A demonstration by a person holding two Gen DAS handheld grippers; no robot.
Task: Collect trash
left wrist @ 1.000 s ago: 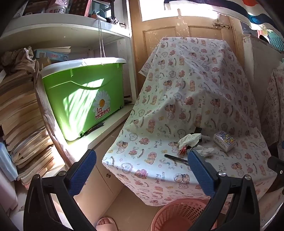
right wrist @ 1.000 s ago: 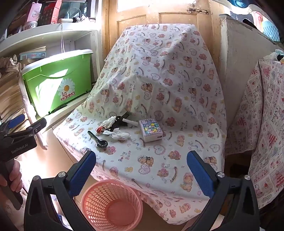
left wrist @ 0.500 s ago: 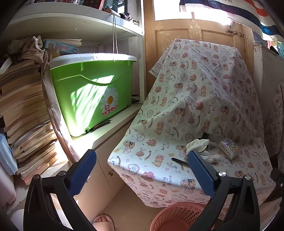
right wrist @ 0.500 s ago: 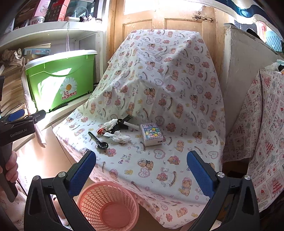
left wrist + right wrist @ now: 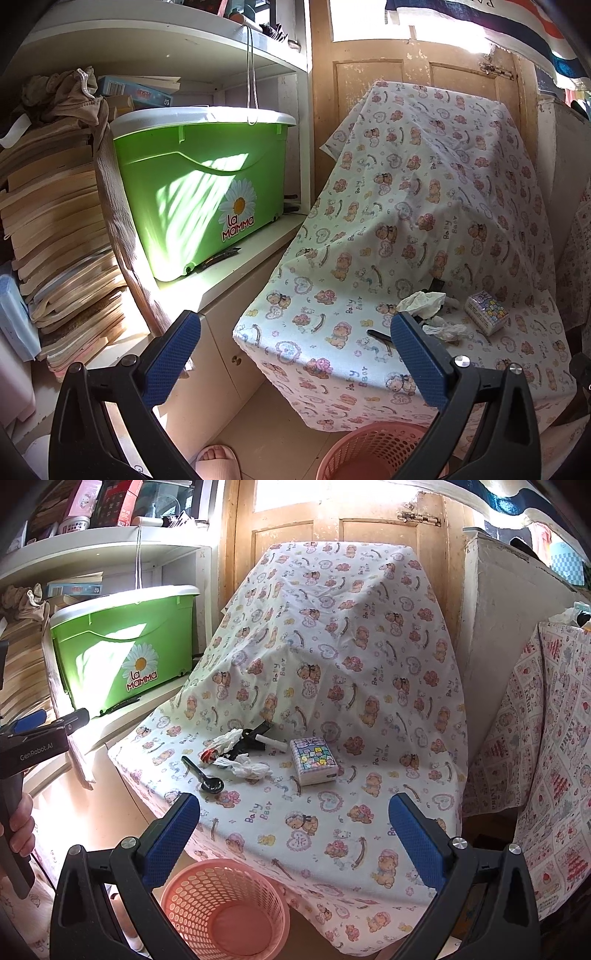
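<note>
Covered desk point(image 5: 332, 672) under bear-print cloth fills both views; green storage bin point(image 5: 199, 192) on the side shelf to its left, stacked books beyond

Both views drawn back and up slightly versus a second ago: more of the door and shelf visible, desk clutter smaller in frame. No approach to the trash begun, nothing grasped; reads as lining up, task at its start

Pink basket point(image 5: 225, 908) on the floor just below the desk's front-left corner, looks empty

Tissue pack point(image 5: 314, 760) near the middle of the desk surface, probably not trash

Trash cluster toward the left edge: crumpled white tissue point(image 5: 247, 768), second white wad point(image 5: 227, 740) with a red bit, touching a black item too small to identify; black spoon point(image 5: 205, 775) nearest the front-left corner

Right hand-held gripper point(image 5: 293, 834) spread wide, nothing between the fingers, well short of the trash

Left hand-held gripper point(image 5: 295, 350) also wide and empty, aimed at the left desk edge, held by a hand point(image 5: 18, 823)

Likely next: right one down onto the crumpled tissue, then drop into the basket; thin tissue may slip or snag the cloth
</note>
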